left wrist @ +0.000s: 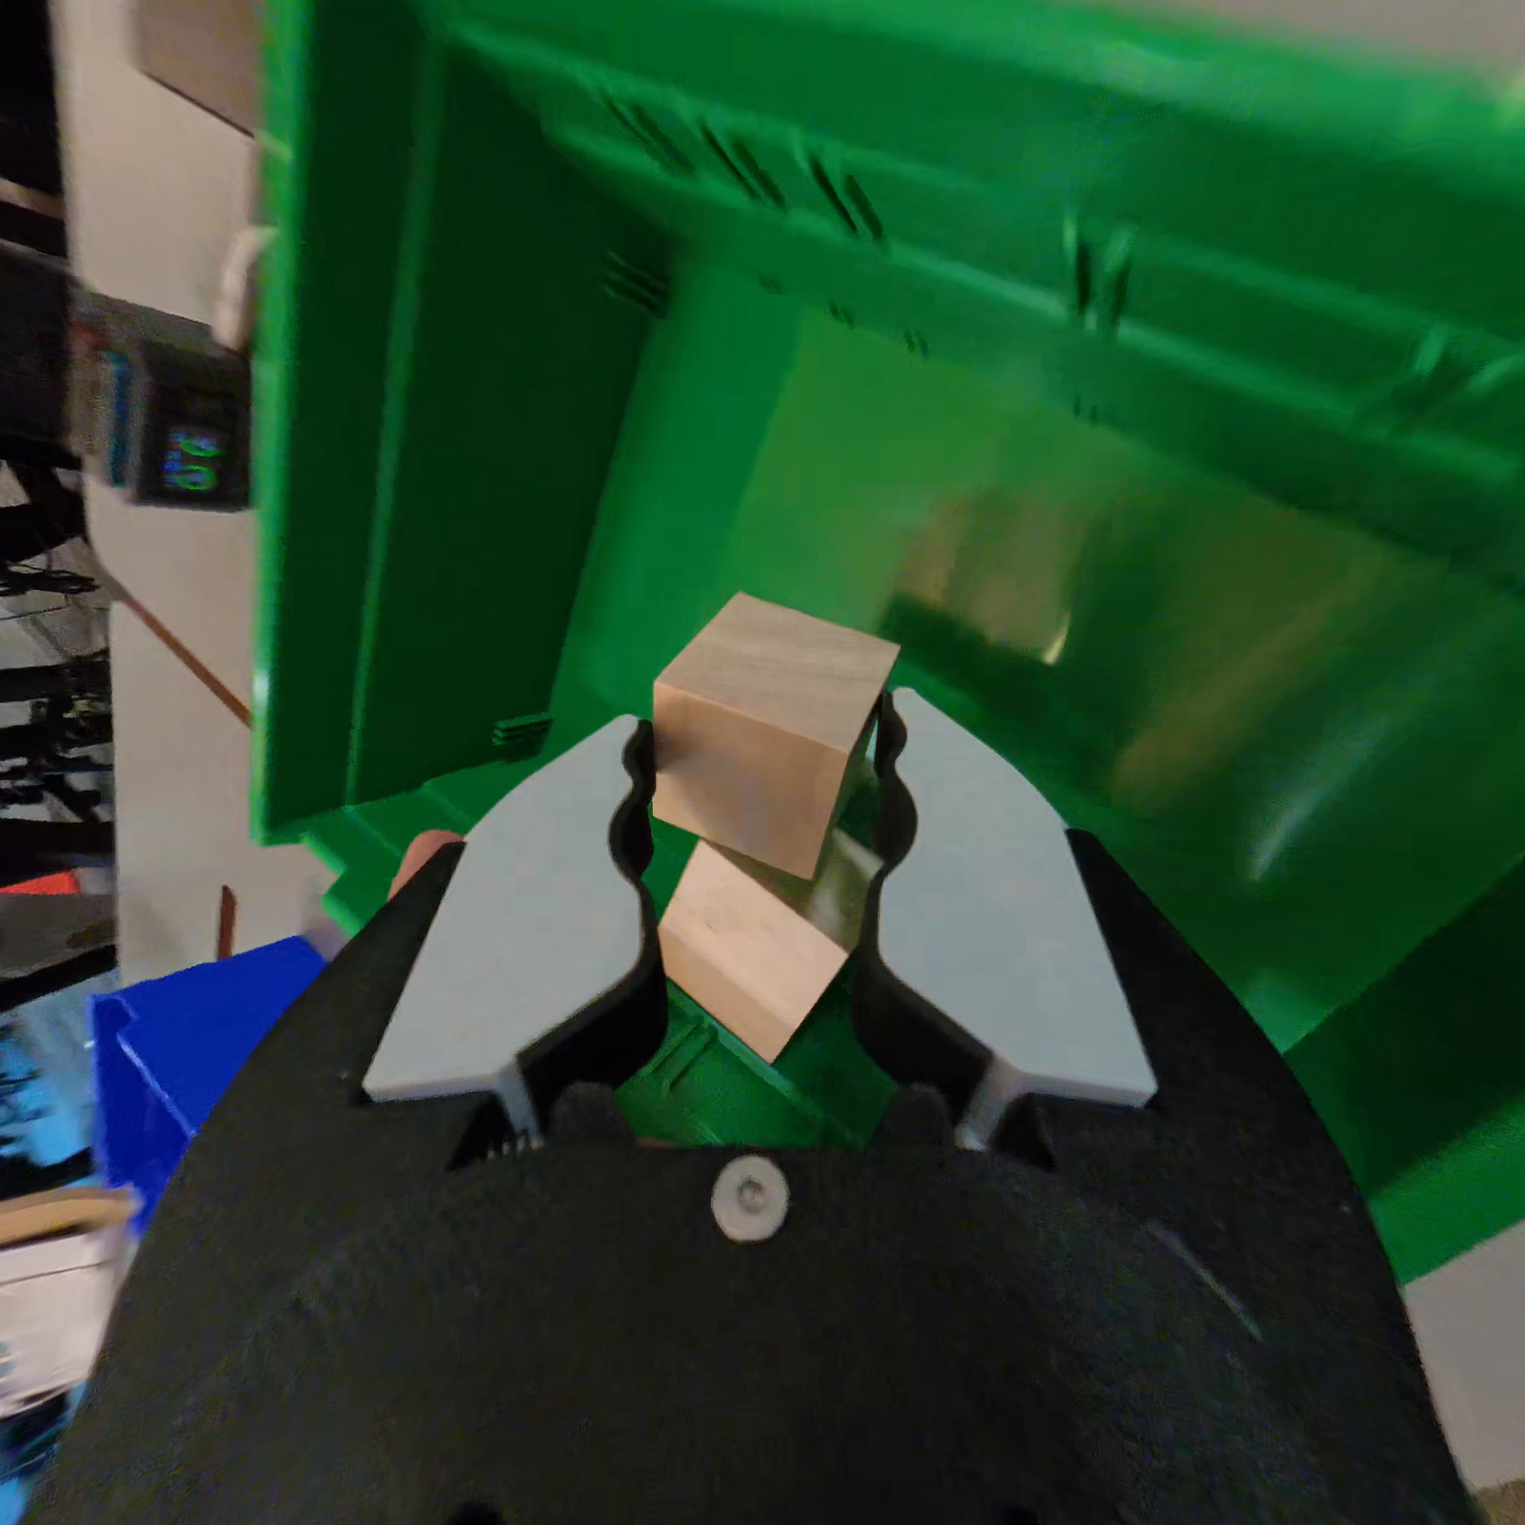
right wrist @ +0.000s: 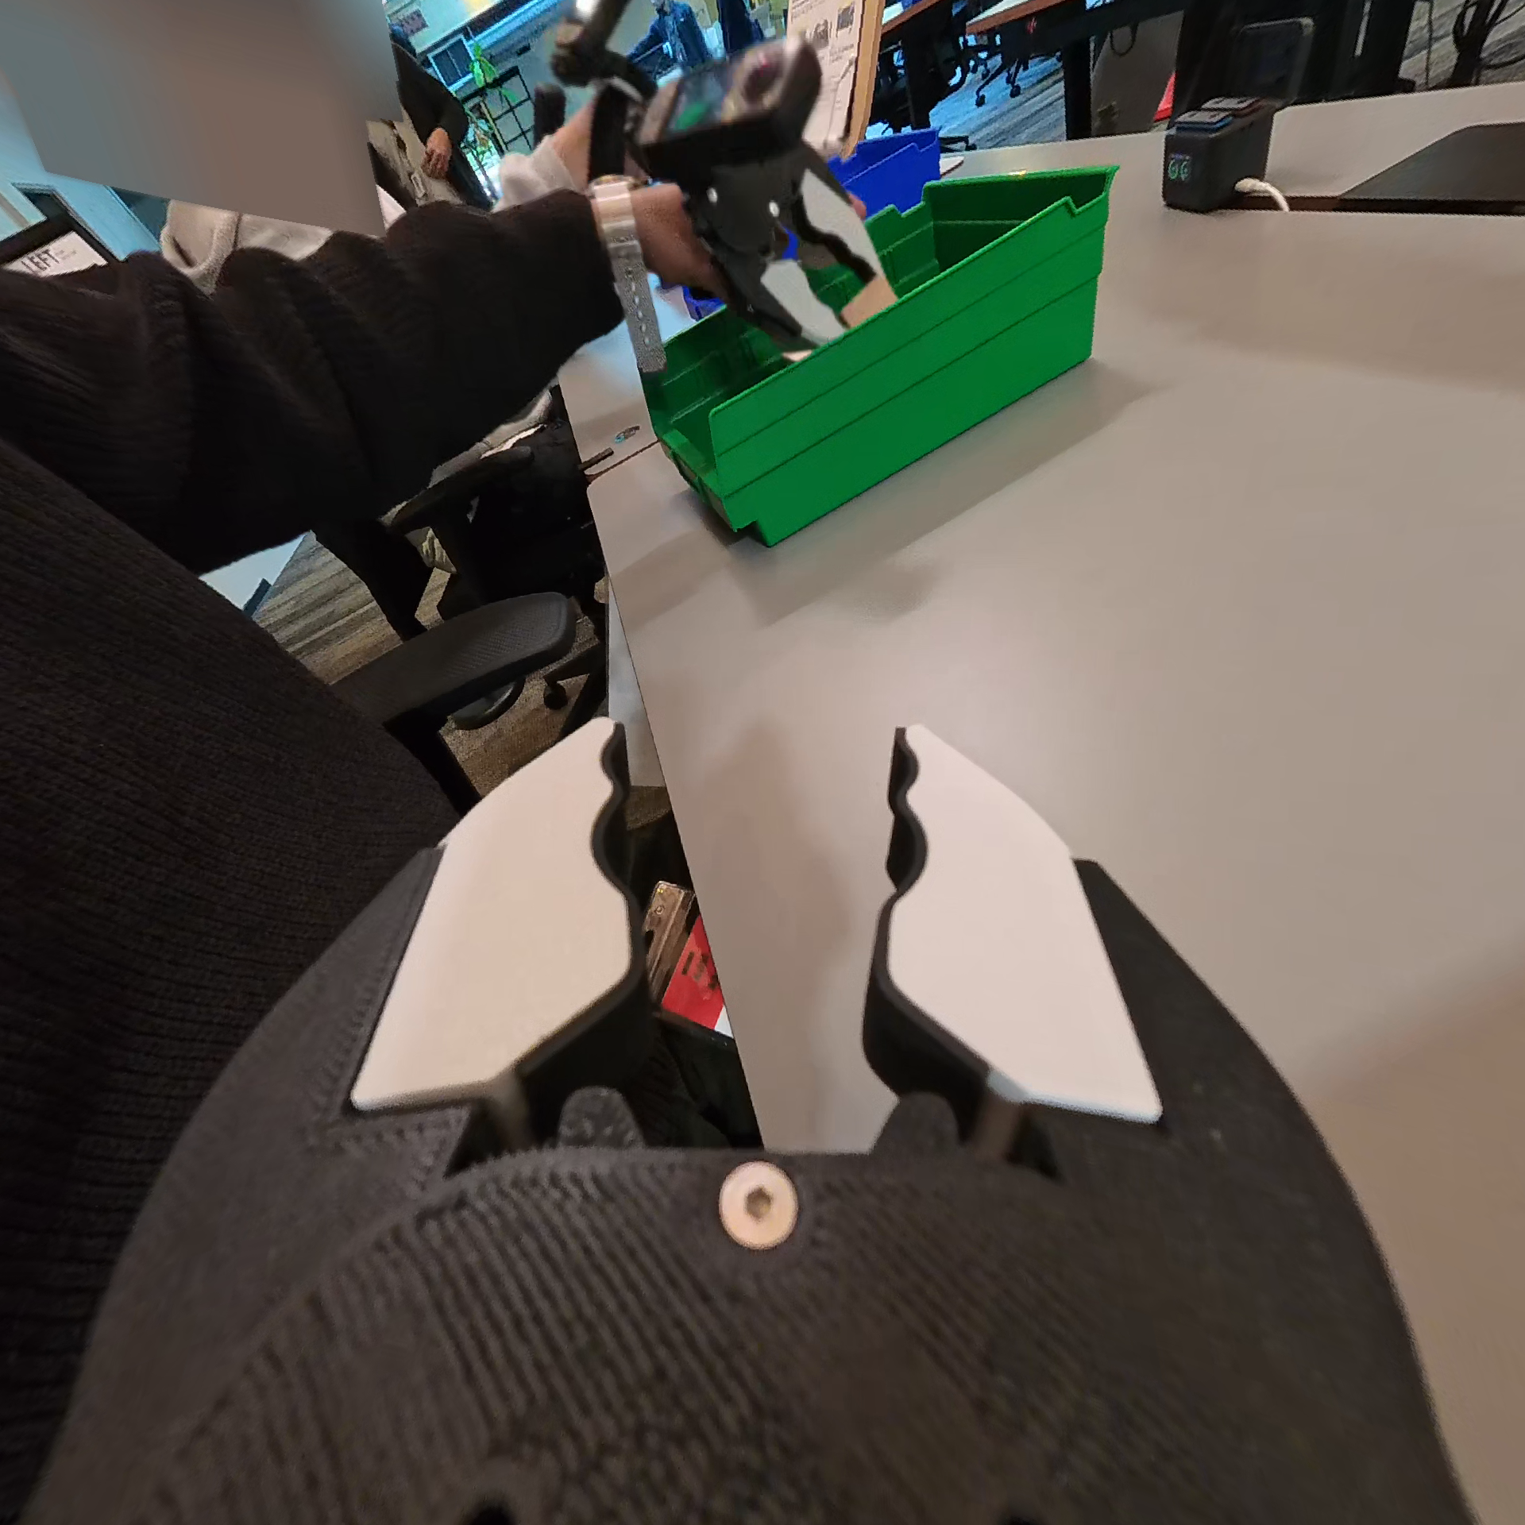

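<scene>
My right gripper hangs over the near edge of the grey table, fingers wide and holding nothing. Farther off, my left gripper is clamped on a wooden cube above the green bin. A second cube lies just beneath. A blue bin sits beyond.

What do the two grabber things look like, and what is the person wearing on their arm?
Both grabbers match. The left gripper and right gripper each have a black, ridged plastic body, two flat light-grey fingers with wavy black inner edges, and a silver screw in the middle. The person's arm has a black knitted sleeve and a light-coloured watch strap at the wrist.
</scene>
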A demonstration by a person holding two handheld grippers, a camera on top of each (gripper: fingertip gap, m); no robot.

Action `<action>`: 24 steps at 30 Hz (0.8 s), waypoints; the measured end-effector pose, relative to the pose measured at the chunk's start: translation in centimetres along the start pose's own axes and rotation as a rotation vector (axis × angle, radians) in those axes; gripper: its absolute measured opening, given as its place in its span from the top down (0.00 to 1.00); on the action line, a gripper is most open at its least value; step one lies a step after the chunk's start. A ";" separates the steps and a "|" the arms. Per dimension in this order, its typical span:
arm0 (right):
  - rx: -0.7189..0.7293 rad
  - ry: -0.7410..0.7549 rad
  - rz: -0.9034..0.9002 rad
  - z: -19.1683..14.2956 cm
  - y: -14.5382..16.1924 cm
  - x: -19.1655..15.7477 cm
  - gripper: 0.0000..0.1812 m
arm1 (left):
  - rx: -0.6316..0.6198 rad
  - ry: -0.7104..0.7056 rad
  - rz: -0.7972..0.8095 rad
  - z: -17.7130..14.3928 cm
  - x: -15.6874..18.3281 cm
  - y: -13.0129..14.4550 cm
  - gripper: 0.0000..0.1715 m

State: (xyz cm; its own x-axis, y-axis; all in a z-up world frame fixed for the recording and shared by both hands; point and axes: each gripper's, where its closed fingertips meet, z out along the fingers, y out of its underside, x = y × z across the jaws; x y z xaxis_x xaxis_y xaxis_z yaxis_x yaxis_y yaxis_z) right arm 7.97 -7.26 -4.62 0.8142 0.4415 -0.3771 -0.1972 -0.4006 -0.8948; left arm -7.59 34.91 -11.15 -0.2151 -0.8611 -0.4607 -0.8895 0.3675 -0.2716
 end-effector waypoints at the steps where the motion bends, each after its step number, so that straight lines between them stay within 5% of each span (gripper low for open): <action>1: 0.001 0.000 0.000 0.0 0.0 0.0 0.66 | 0.063 -0.004 -0.060 -1.0 -0.4 -0.9 0.69; 6: 0.002 -0.007 0.003 0.3 0.1 -0.1 0.66 | 0.395 -0.079 -0.286 -7.4 -1.7 -6.9 0.69; 13: 0.097 0.072 -0.010 0.1 -1.2 0.4 0.63 | 0.878 0.417 -0.694 -15.6 6.5 -18.3 0.69; 18: 0.227 0.100 0.049 -0.4 -3.3 0.8 0.62 | 1.012 0.693 -0.758 -17.0 14.7 -25.0 0.69; 24: 0.335 0.079 0.060 -0.1 -8.6 1.2 0.61 | 1.026 0.865 -0.742 -15.3 22.6 -30.6 0.69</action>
State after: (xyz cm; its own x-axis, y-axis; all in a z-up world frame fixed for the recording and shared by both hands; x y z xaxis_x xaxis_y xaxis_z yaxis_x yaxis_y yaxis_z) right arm 10.64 -3.38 2.64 0.8325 0.3567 -0.4238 -0.4039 -0.1329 -0.9051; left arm 8.59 -1.19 -0.34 -0.3468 -0.7550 0.5564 -0.3238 -0.4604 -0.8265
